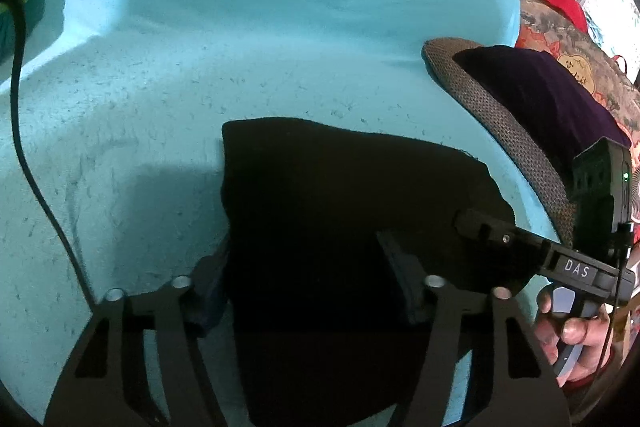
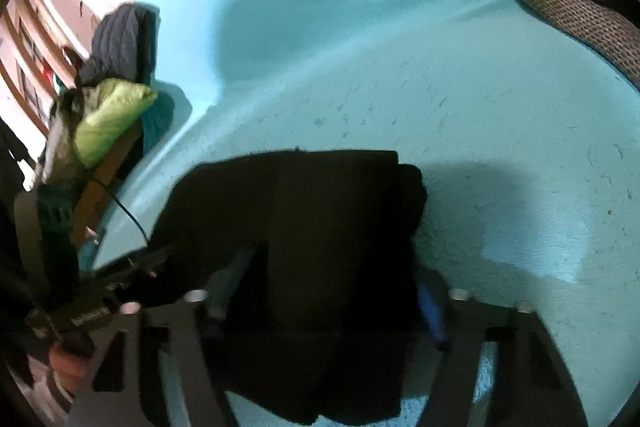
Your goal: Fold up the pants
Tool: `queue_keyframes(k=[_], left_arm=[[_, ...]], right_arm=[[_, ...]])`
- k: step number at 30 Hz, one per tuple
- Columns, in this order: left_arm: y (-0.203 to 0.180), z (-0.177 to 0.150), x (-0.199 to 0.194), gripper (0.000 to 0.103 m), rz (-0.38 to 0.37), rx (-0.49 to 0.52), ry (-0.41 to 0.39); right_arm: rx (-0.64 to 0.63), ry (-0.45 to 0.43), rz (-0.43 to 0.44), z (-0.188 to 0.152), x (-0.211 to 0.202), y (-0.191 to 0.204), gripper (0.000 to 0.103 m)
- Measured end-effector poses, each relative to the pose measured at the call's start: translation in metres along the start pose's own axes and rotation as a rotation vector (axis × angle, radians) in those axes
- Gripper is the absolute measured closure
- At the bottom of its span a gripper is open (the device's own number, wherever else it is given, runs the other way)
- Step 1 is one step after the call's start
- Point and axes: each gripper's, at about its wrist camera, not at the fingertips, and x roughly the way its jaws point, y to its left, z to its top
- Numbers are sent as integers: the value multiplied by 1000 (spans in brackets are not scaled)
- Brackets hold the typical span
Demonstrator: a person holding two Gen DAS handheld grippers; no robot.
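Black fabric, the pants [image 1: 352,211], lay folded into a compact dark bundle on the turquoise fleece blanket [image 1: 160,131] that covered the whole work surface. I had both grippers down on the near end of that bundle. In the left wrist view my left gripper [image 1: 308,291] straddled the left edge of the pants: its fingers [image 1: 204,301] sat either side of the cloth with fabric between them, partly spread, but it was too dark to tell whether the pads actually pinched. The right gripper [image 1: 486,227] came in from the right, marked DAS, its tip lying over the right side of the pants, with the person's hand [image 1: 576,339] on its handle.

In the right wrist view the right gripper [image 2: 320,307] likewise had the pants [image 2: 304,227] filling the gap between its fingers, with a blue pad [image 2: 430,311] showing at the cloth's right edge. I could not tell if contact was firm there either. The left gripper [image 2: 116,287] appeared at lower left, blurred.

Off to the side a brown woven basket [image 1: 520,131] held dark purple cloth [image 1: 552,99]. A black cable [image 1: 24,99] trailed across the blanket, and a lime green cushion [image 2: 108,115] sat at the far edge.
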Motion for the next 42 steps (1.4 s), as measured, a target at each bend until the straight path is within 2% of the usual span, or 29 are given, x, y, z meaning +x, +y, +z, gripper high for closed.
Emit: queue_keyframes(k=[3, 8, 23, 28, 34, 37, 38, 40, 41, 42], left_arm=[[0, 2, -6, 54, -2, 9, -2], [-3, 6, -20, 60, 2, 25, -26], [26, 52, -54, 60, 105, 49, -129], [35, 69, -48, 60, 134, 56, -139], [49, 73, -17, 60, 139, 29, -78], [61, 70, 15, 57, 157, -10, 11], [64, 68, 24, 48, 174, -18, 25], [69, 66, 27, 40, 176, -28, -6], [70, 66, 27, 34, 183, -32, -6], [71, 67, 27, 32, 181, -38, -4]], right_arm=[[-19, -14, -13, 0, -5, 6, 51], [-22, -45, -4, 5, -12, 17, 58], [-107, -89, 64, 56, 5, 75, 59], [-120, -90, 72, 74, 22, 87, 59], [-98, -58, 53, 85, 48, 79, 58], [-92, 1, -7, 85, 75, 67, 55], [-90, 41, -58, 84, 91, 61, 53], [-73, 40, -58, 80, 101, 52, 46], [-62, 38, -46, 80, 100, 49, 46], [-64, 43, -43, 81, 98, 49, 46]])
